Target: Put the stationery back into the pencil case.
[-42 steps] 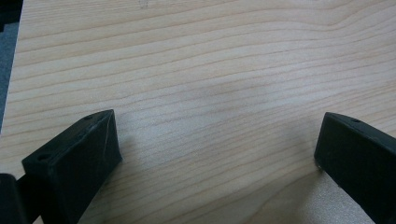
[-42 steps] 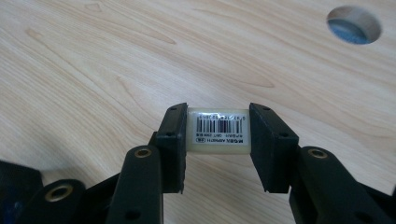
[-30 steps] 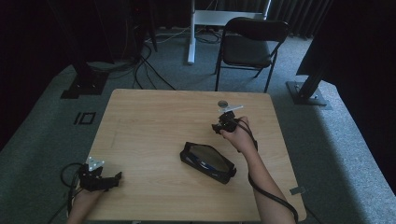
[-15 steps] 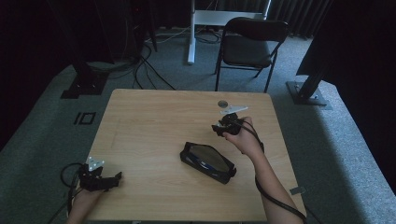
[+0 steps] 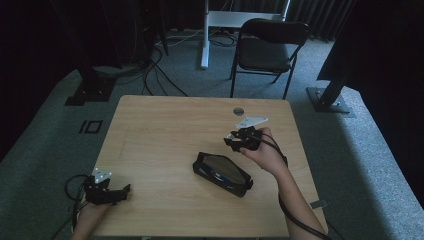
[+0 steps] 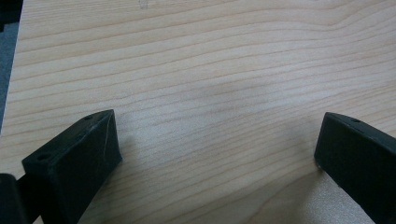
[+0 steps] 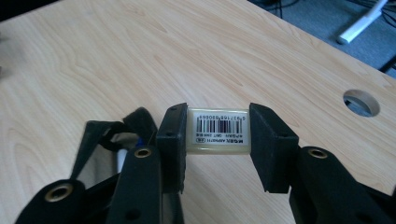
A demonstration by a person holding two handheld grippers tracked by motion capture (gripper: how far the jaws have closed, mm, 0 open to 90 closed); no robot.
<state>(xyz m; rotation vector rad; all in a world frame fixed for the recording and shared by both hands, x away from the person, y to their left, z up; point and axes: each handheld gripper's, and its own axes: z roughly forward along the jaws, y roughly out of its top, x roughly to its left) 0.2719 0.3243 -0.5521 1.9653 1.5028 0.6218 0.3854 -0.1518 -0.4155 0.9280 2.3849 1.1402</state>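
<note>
My right gripper (image 5: 236,142) hovers over the right half of the wooden table (image 5: 165,130), just beyond an open black pencil case (image 5: 222,172). In the right gripper view its jaws are shut on a small pale block with a barcode label (image 7: 218,131), held above the table, and the pencil case (image 7: 105,140) lies below to the left. My left gripper (image 5: 119,192) rests at the table's near left corner. The left gripper view has its jaws wide apart, open (image 6: 219,144), with only bare wood between them.
A round cable hole (image 5: 238,111) sits near the table's far edge, right of centre. A black chair (image 5: 270,47) stands behind the table, with cables and stand bases on the grey carpet around it.
The right gripper has lifted a little and drifted slightly with the barcode block still in its jaws. The left gripper has stayed where it was.
</note>
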